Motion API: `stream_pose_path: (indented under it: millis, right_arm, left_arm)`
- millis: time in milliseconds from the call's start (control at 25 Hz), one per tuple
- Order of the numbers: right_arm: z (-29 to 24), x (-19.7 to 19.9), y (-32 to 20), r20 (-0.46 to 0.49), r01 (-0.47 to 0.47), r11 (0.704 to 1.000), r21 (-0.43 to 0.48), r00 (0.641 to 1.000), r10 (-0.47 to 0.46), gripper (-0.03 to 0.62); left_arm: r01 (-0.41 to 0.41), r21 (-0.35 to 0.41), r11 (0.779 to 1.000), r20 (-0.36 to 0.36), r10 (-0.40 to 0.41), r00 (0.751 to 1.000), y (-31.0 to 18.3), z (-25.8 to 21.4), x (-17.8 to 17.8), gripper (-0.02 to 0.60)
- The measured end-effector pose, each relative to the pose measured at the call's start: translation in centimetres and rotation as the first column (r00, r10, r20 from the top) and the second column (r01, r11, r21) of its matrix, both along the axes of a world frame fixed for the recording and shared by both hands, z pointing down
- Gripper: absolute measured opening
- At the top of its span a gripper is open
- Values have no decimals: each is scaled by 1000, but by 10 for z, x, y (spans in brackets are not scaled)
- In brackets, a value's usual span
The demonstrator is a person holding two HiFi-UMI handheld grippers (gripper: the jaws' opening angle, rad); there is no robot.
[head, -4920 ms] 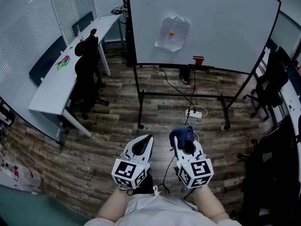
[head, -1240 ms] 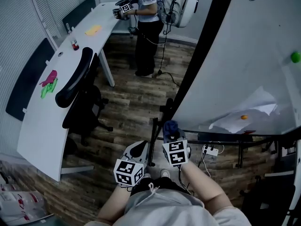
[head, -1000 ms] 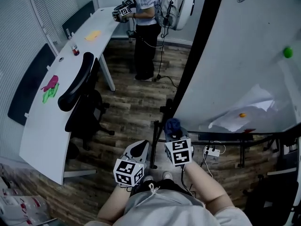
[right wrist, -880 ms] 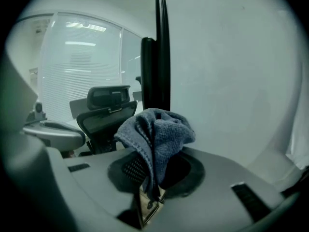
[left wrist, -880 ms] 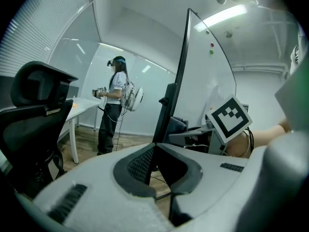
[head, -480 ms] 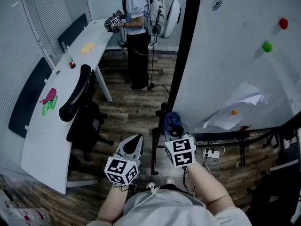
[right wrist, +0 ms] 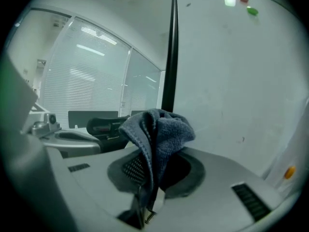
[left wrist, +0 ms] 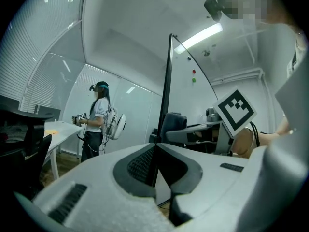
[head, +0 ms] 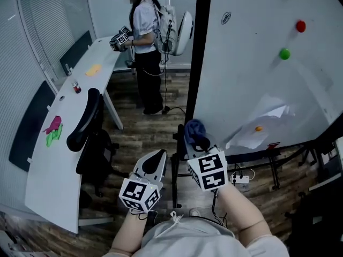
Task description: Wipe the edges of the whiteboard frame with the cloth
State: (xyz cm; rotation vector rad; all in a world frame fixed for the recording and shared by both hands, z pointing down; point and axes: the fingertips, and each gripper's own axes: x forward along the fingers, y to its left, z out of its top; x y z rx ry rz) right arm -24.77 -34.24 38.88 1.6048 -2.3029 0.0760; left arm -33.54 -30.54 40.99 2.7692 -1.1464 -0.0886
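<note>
Cloth (right wrist: 157,129) pinched (right gripper view), frame (right wrist: 169,57) near

Looks like an office: long white desk (head: 49,167) with a black swivel chair (head: 86,119) beside it, slatted blinds (head: 45,15) along the wall, a big whiteboard (head: 241,63) on a stand, dotted with coloured magnets (head: 284,53), and a wood-plank floor (head: 136,130).

A long white desk (head: 51,165) carries a pink and green object (head: 53,130) toward its near end, a small bottle (head: 76,87) midway, and a yellow piece (head: 92,69) farther along.
</note>
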Motion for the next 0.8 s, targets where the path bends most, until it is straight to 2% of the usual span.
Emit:
stream_pose_path:
  millis: [280, 560, 800]
  right_arm:
    - [-37, -5, -1, -14, -32, 998, 58, 999, 33, 69]
    - [-97, -17, -3, -4, 30, 988, 148, 1000, -29, 69]
    - [-142, -16, -3, -20, 13, 973, 231, 1000, -8, 69]
  left_arm:
    - [-61, 53, 997, 19, 60, 998, -4, -18, 15, 18]
    - [-69, 114, 991, -11, 71, 997, -4, -46, 14, 18]
    - [-77, 137, 988, -18, 81, 997, 1, -55, 12, 18]
